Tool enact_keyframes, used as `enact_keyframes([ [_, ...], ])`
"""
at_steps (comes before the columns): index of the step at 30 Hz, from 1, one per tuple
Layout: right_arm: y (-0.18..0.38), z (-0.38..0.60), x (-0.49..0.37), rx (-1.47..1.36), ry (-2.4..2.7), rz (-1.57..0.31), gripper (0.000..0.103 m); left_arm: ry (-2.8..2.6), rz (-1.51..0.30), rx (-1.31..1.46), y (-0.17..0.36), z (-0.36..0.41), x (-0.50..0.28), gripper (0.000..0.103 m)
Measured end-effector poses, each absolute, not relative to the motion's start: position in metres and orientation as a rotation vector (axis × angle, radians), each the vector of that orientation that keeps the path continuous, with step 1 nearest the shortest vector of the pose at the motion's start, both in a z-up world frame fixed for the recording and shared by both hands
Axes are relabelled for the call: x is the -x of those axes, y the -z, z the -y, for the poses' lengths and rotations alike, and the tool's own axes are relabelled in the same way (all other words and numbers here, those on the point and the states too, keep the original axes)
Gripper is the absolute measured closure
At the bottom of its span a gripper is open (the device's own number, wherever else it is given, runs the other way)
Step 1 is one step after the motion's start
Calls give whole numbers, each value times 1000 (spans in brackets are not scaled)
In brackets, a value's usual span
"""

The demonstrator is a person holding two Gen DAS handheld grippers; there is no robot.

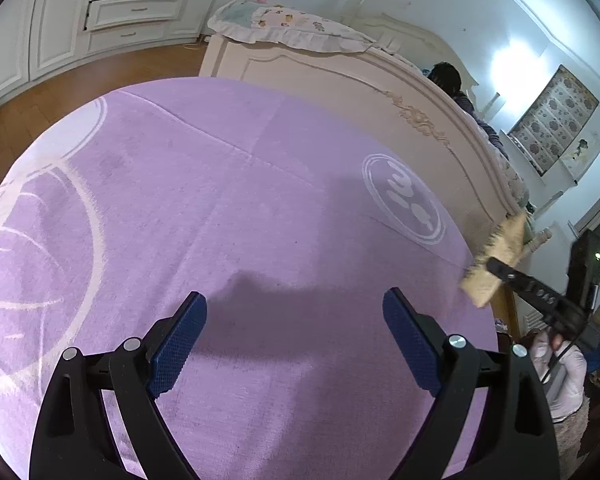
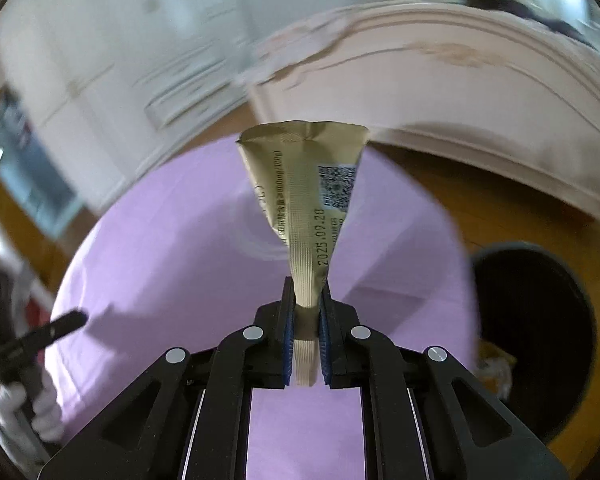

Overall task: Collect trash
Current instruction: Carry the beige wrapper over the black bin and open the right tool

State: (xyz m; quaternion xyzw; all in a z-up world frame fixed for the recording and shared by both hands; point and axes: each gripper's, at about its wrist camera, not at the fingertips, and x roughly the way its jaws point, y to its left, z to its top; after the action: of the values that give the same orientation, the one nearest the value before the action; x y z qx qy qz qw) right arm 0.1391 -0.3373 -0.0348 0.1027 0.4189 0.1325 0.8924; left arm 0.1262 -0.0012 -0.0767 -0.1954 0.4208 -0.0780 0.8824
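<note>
My right gripper [image 2: 305, 300] is shut on a gold foil wrapper [image 2: 312, 200] with a printed date and QR code, held above the purple rug [image 2: 160, 260]. A dark round trash bin [image 2: 536, 336] stands on the wood floor to the right of it, with some trash inside. My left gripper [image 1: 296, 304] is open and empty, hovering over the purple rug [image 1: 240, 184]. In the left wrist view the right gripper [image 1: 496, 268] shows at the right edge with the gold wrapper [image 1: 496, 256]. The left gripper's finger [image 2: 66, 322] shows at the left of the right wrist view.
A cream bed footboard [image 1: 360, 84] borders the rug's far side. White drawers and cabinets [image 1: 132, 8] line the far wall. Wood floor [image 1: 20, 120] surrounds the rug. A person's dark hair [image 1: 446, 76] shows on the bed.
</note>
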Motion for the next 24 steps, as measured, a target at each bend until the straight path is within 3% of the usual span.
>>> enact_keyframes([
  [11, 59, 431, -127, -376, -86, -844, 91, 161, -886, 375, 76, 11, -129, 14],
  [19, 86, 463, -121, -327, 60, -893, 91, 160, -884, 359, 74, 15, -131, 14],
  [21, 94, 470, -121, -318, 95, -913, 78, 158, -881, 352, 74, 17, -130, 14],
  [23, 98, 473, -119, -335, 124, -920, 49, 154, -873, 337, 73, 19, -129, 14],
  [24, 96, 472, -115, -359, 119, -906, 39, 152, -869, 330, 73, 20, -129, 14],
])
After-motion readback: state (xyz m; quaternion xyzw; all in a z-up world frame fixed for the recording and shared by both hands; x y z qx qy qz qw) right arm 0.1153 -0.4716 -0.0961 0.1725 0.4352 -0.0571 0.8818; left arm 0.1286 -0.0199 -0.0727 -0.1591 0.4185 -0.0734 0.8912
